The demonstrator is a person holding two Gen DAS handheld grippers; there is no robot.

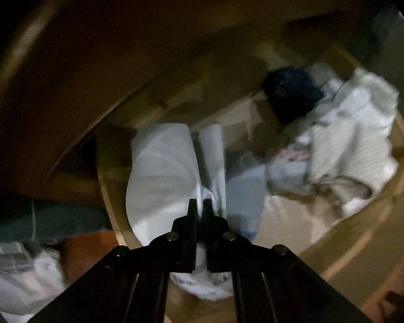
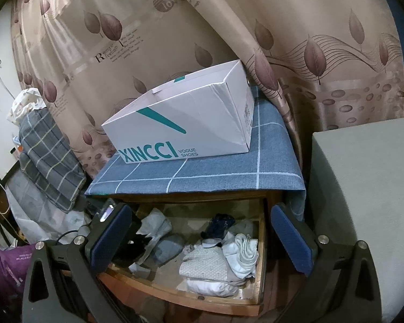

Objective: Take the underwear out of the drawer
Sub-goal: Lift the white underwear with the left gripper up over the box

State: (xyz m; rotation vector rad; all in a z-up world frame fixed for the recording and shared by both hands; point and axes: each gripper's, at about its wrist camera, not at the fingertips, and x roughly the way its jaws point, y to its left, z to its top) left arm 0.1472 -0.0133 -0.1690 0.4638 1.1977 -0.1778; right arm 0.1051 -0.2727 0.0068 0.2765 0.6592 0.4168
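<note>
Holding mixed clothes, drawer (image 2: 191,300); left claw (image 1: 200,206) clamps white underwear (image 1: 161,172); right claw (image 2: 199,239) gapes.

The drawer (image 2: 260,245) is varnished wood, faintly glossy at its front edge. Inside lie soft matt cloths: a white textured knit (image 2: 206,265) and smooth white underwear (image 1: 161,172). Woven blue checked cloth (image 2: 202,175) covers the cabinet top, under a smooth white cardboard box (image 2: 202,123). The right gripper (image 2: 199,239) has matt blue rubbery pads.
</note>
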